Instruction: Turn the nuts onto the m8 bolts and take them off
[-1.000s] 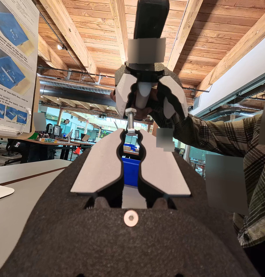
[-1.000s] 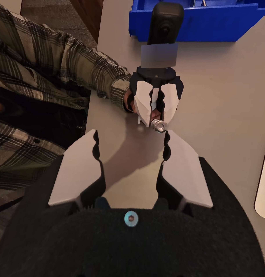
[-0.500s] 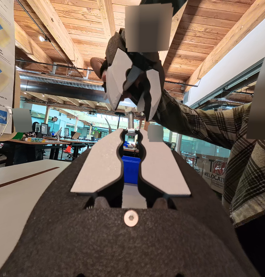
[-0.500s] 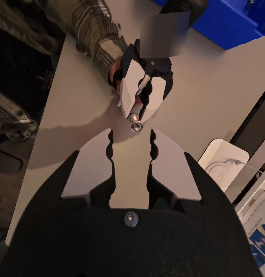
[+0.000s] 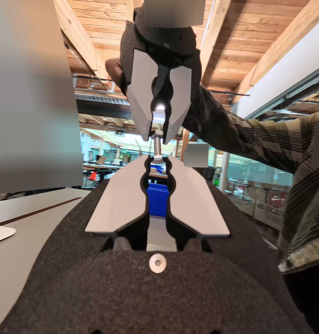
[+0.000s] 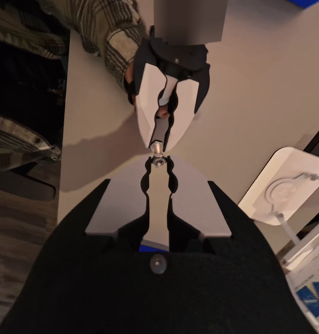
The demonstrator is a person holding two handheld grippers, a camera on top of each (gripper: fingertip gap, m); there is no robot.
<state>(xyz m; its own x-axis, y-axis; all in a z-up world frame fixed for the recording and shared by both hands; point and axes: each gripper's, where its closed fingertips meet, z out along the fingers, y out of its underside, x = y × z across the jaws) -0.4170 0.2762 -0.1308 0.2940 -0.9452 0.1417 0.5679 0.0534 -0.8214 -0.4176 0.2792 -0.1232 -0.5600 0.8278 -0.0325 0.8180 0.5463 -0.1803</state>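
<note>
Both grippers now met: the right gripper point(image 6: 157, 161), spread wide a second ago, had clenched the nut point(image 6: 158, 162) at twelve o'clock above the bolt point(image 5: 157, 147), whose head the left gripper point(image 5: 157, 159) gripped; turning could likely begin.

One bolt point(image 5: 157, 146), one nut point(image 6: 158, 162), two claws (facing), one blue bin point(image 5: 157, 201).

The blue bin point(image 5: 157, 200) shows only as a strip between the left gripper's point(image 5: 157, 158) fingers at frame centre. The bolt's point(image 5: 157, 147) head is hidden by those fingertips. The poster point(image 6: 315, 300) is cut off at the lower right edge.
</note>
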